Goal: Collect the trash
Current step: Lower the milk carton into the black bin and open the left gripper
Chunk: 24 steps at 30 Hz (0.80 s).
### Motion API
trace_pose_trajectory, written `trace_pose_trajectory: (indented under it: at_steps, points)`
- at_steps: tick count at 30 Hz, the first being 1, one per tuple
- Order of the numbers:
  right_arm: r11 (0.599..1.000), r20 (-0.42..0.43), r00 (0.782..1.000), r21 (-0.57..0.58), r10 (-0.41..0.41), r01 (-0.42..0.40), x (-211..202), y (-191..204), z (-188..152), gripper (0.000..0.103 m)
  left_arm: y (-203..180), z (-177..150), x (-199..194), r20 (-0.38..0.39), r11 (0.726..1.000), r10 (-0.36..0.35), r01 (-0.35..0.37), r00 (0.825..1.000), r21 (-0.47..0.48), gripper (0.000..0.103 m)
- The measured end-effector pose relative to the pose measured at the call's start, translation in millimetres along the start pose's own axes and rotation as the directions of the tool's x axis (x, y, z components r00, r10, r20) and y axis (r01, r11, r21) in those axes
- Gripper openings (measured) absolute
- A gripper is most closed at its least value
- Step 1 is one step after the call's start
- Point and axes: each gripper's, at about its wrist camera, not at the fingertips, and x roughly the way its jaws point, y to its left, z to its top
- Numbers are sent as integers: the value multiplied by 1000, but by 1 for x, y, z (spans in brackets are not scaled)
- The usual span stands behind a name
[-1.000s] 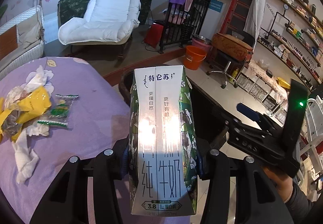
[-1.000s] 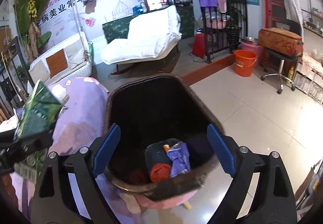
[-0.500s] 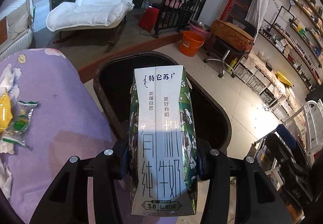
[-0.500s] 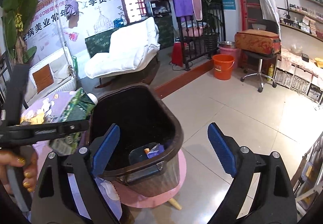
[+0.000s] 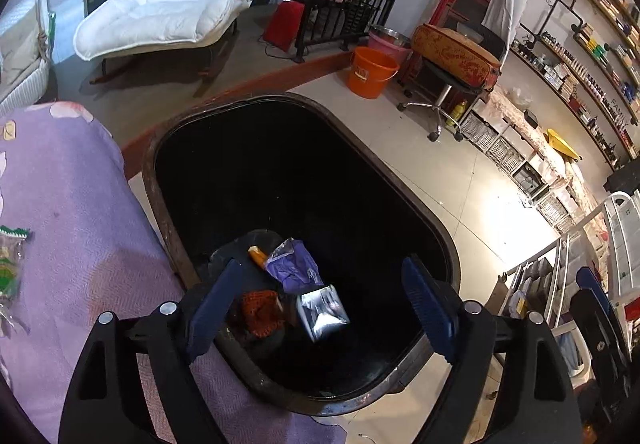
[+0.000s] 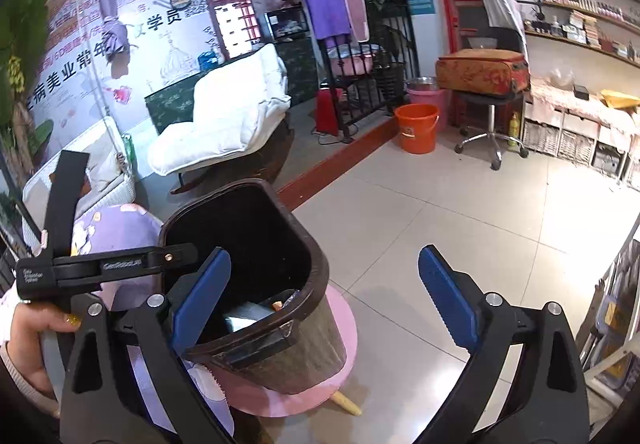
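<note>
My left gripper (image 5: pixel 320 266) hangs over the dark brown bin (image 5: pixel 160 203), its jaws opening with nothing between them. Below it the milk carton (image 5: pixel 322 310) shows blurred inside the bin, beside a purple wrapper (image 5: pixel 292 264) and an orange mesh lump (image 5: pixel 260 308). In the right wrist view a hand holds the left gripper (image 6: pixel 188 250) over the bin (image 6: pixel 312 256), where the carton (image 6: pixel 244 314) shows pale. My right gripper (image 6: pixel 325 256) is to the bin's right and above it. Its jaws are opening and hold nothing.
The bin stands on a pink stool (image 6: pixel 344 324) against the table's purple cloth (image 5: pixel 60 224). A green wrapper (image 5: pixel 10 264) lies at the cloth's left edge. Beyond are tiled floor (image 6: pixel 460 211), an orange bucket (image 6: pixel 416 127), a white lounge chair (image 5: pixel 168 15) and a rolling stool (image 6: pixel 488 115).
The left gripper has opened and let go of the milk carton, which has dropped into the bin. The right gripper has drawn back and up from the bin.
</note>
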Motion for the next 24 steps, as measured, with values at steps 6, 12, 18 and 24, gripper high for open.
trace_pose_trajectory:
  at_steps: [6,12,18,24]
  points:
    - [1000,-11,1000,10,-4,4,5,0,3,94,-2,-3,-12,45,1000,19,-20,999,13,85]
    - [1000,-21,1000,-5,16,-16,5,12,1,94,-5,-10,-36,107,997,59,-65,992,44,85]
    - [998,-43,997,-27,64,-65,7,28,1,94,9,-29,-67,155,995,98,-101,983,11,86]
    - [988,-78,988,-72,131,-136,8,61,-4,94,32,-55,-94,163,988,154,-148,975,-47,86]
